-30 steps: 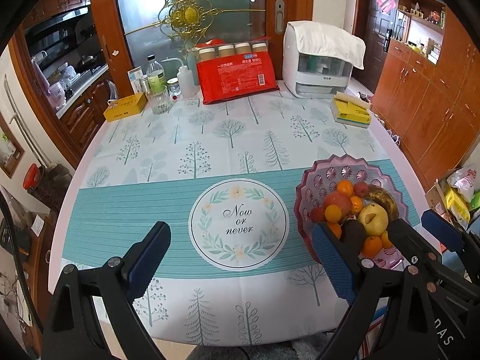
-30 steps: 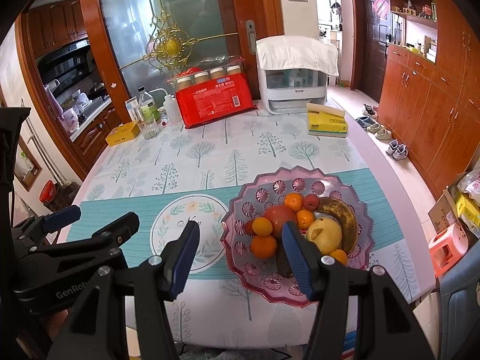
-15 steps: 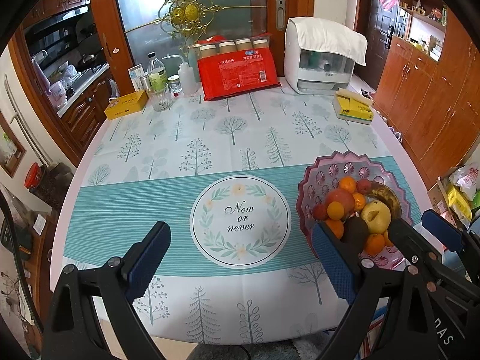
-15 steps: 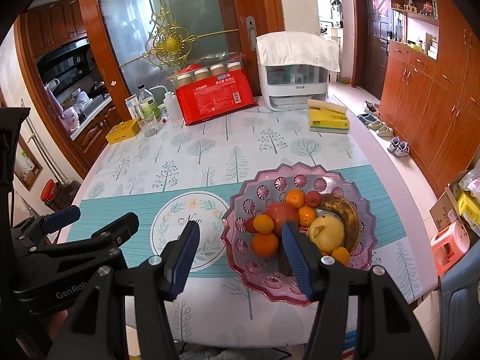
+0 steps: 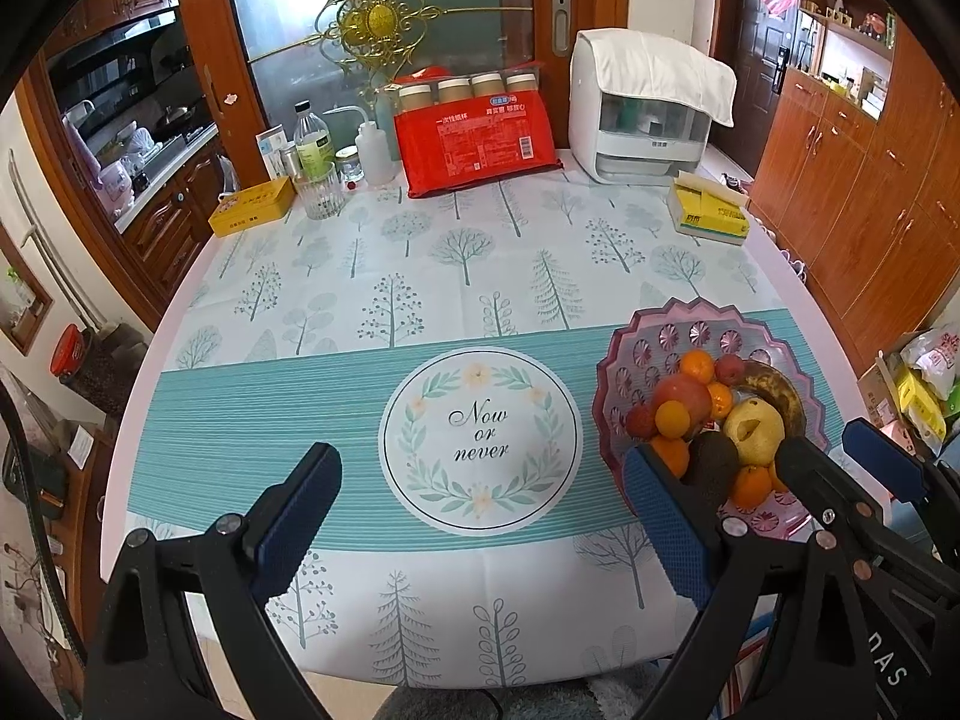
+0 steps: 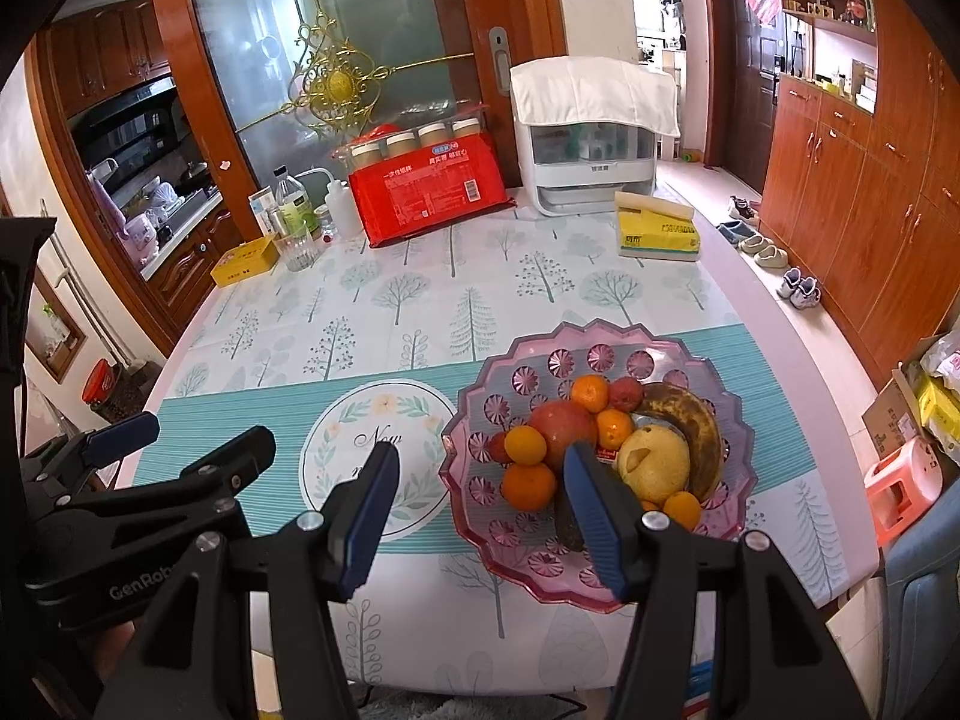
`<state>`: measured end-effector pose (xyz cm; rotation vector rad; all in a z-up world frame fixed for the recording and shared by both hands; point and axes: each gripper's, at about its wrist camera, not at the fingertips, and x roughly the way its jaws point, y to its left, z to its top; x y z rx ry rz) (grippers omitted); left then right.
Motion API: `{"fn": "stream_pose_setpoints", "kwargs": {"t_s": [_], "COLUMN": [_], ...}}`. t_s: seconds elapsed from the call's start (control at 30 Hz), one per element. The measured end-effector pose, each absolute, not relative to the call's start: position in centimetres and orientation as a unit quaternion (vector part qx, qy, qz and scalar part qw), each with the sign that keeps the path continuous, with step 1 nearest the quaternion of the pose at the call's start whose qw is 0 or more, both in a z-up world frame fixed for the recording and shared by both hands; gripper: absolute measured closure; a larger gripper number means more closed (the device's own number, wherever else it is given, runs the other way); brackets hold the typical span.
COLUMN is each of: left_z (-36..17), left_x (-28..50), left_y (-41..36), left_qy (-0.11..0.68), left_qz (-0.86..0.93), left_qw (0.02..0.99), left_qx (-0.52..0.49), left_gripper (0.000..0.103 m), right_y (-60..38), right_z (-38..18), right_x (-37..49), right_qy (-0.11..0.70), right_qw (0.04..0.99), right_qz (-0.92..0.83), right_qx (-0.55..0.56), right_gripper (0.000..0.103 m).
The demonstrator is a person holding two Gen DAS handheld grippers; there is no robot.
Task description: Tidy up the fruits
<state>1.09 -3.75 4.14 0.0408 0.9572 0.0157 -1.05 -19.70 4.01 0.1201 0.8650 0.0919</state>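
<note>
Pink scalloped fruit bowl [image 6: 600,354]: stood on the teal band of the tree-print tablecloth [image 5: 420,264], right of the "Now or never" roundel [image 5: 480,438]. Contents: several mandarins [image 6: 528,483], one large red fruit [image 6: 561,423], a yellow pear [image 6: 654,462], an overripe banana [image 6: 690,420], a dark avocado [image 5: 711,459].

Right gripper [image 6: 480,510]: jaws parted, nothing between them, poised above the bowl's near-left rim; right finger overlapped the fruit pile.

Left gripper [image 5: 480,516]: jaws spread wide, empty, over the roundel, the bowl just beside its right finger.
</note>
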Motion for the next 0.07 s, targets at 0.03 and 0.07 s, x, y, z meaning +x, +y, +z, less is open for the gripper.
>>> {"fn": "stream_pose_setpoints", "kwargs": {"t_s": [0.03,0.07], "left_z": [4.02,4.01], "left_x": [1.01,1.01], "left_y": [-3.71,-3.71], "left_qy": [0.461,0.461], "left_qz": [0.008,0.007], "left_qw": [0.887,0.887], "left_qx": [0.02,0.02], "left_gripper": [0.009,0.009], "right_y": [-19.7,-19.7], "right_z": [4.01,4.0], "right_x": [-1.05,-1.05], "right_qy": [0.419,0.419], "right_qw": [0.905,0.905], "right_qz": [0.045,0.044], "right_qx": [0.058,0.058], "right_gripper": [0.045,0.045]}}
